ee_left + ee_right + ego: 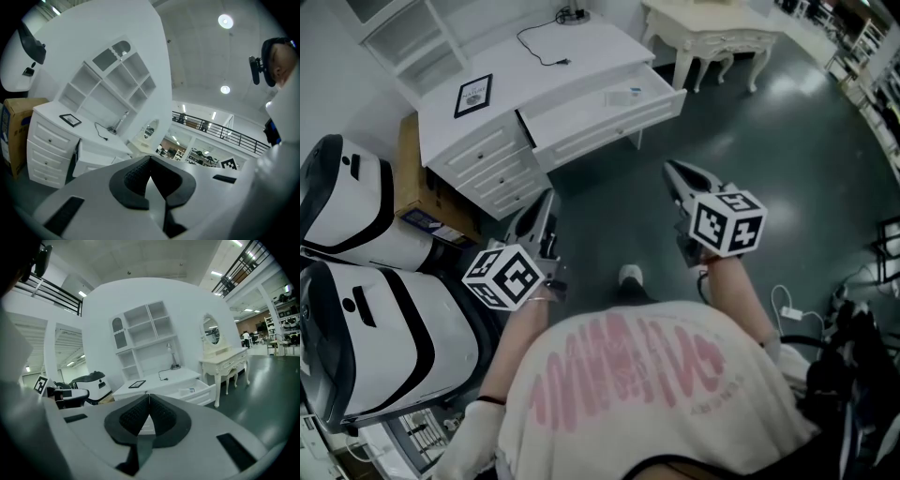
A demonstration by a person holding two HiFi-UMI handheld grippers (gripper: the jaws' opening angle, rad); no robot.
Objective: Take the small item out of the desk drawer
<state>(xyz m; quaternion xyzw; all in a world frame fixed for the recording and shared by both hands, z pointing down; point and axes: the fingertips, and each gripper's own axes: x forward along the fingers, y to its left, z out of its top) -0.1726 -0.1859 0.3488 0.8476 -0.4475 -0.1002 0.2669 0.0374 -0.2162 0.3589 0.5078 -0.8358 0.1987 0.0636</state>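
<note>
A white desk stands ahead with its wide drawer pulled open. A small flat item with a blue mark lies inside the drawer; it also shows as a small item in the right gripper view. My left gripper hovers over the floor in front of the desk's drawer stack, shut and empty. My right gripper hangs below the open drawer's right end, well short of it, also shut with nothing between its pads. In the left gripper view the left gripper points toward the desk.
A framed picture and a black cable lie on the desktop. A cardboard box and two white-and-black machines stand at the left. A cream dressing table is at the right. Dark floor lies in front.
</note>
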